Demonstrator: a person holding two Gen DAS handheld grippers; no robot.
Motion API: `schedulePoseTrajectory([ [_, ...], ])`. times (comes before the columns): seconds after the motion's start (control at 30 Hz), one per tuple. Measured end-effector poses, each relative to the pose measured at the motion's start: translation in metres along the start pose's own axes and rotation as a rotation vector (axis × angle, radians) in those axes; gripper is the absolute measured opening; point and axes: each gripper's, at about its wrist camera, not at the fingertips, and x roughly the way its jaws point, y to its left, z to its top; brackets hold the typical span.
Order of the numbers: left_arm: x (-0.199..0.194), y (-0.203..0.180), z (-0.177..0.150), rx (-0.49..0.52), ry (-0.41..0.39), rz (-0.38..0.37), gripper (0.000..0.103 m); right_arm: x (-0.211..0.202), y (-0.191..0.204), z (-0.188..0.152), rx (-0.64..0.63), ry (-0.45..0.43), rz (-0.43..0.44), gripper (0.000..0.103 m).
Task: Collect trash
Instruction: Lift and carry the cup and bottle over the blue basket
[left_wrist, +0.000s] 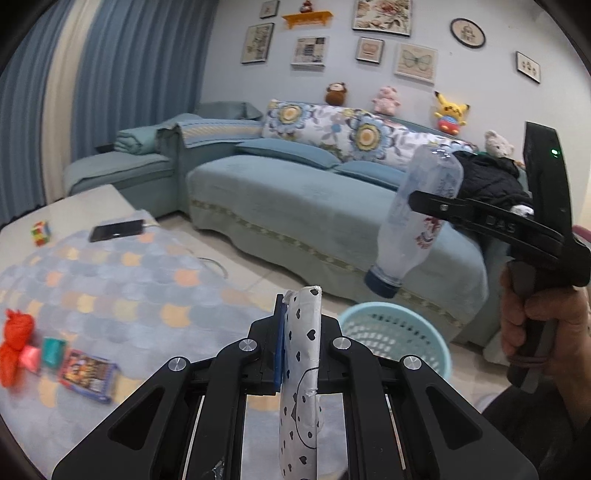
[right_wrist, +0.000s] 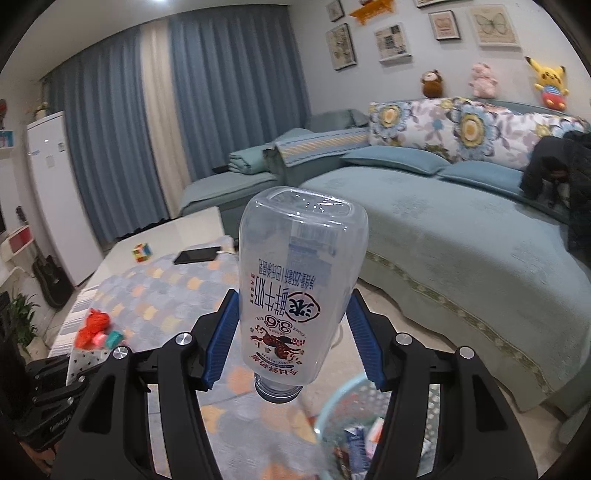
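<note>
Gripping a clear, empty plastic milk bottle with a dark blue cap (right_wrist: 301, 295) across its labelled belly, the right gripper (right_wrist: 291, 339) is seen with its blue ribbed pads (right_wrist: 221, 339) pressed to either side, the bottle held cap-down above the pale turquoise perforated plastic basket (right_wrist: 332, 402). In the left wrist view the same bottle (left_wrist: 421, 218) hangs over the basket (left_wrist: 399, 332), tilted. The bottle is judged light and thin-walled; it may dent under pressure and its smooth skin may slip, so a hold on the wide middle is suited. The left gripper (left_wrist: 297, 354) is closed on a flat white paper wrapper printed with small black hearts (left_wrist: 303, 373), pinched near its upper end. This is judged soft and almost weightless; it can be crumpled without harm. Wrappers already lie in the basket.
</note>
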Motion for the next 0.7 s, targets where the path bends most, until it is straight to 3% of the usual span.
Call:
schedulePoseTrajectory([
  [0.13, 0.014, -0.025, -0.003, 0.021, 0.012, -0.048, 0.007, -0.005, -0.021, -0.002, 0.024, 0.002, -0.04, 0.056],
  [0.5, 0.055, -0.073, -0.003, -0.058, 0.034, -0.18, 0.007, -0.014, -0.083, 0.001, 0.06, -0.011, -0.177, 0.056],
  [0.7, 0.081, -0.099, -0.003, -0.049, 0.07, -0.216, 0.007, -0.006, -0.106, -0.002, 0.091, 0.041, -0.199, 0.056],
])
